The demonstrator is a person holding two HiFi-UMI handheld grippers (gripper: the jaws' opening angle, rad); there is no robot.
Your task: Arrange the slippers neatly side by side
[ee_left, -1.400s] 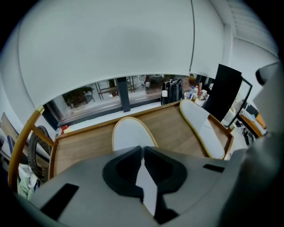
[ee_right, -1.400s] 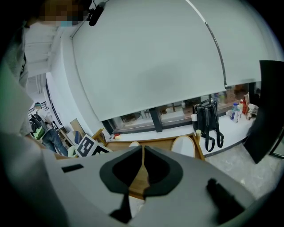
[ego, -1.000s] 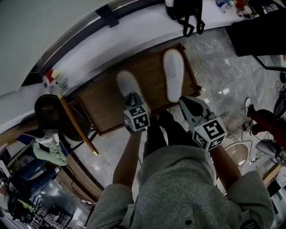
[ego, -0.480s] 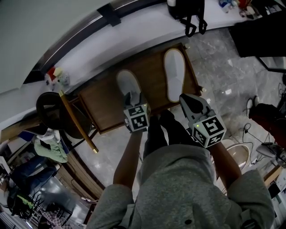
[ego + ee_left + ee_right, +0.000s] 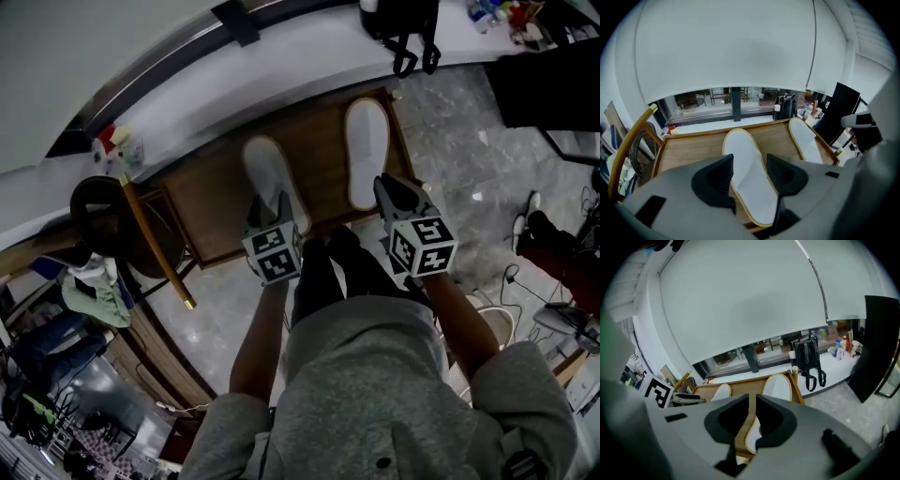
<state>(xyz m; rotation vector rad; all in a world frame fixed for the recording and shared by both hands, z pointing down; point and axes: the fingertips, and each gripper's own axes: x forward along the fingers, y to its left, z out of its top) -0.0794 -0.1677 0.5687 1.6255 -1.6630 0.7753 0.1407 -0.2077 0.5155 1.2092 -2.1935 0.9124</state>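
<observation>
Left marker cube (image 5: 273,263): square code pattern only, no letters.
Right marker cube (image 5: 424,246): likewise, no digits.
Bottles (image 5: 841,347): labels too small to read.

Setting: an indoor living space, domestic or lodging type. Indicators:
- Polished marble-pattern floor (image 5: 450,159).
- A long white ledge (image 5: 309,56) runs below a wide window (image 5: 722,98).
- A low wooden table (image 5: 202,202) carries flat white slippers (image 5: 366,150).
- A black backpack (image 5: 398,23) and small bottles (image 5: 497,11) stand on the ledge.
- A wood-framed chair (image 5: 103,211) stands beside the table, with loose clothing (image 5: 89,295) near it.
- Cables (image 5: 520,272) lie on the floor.
</observation>
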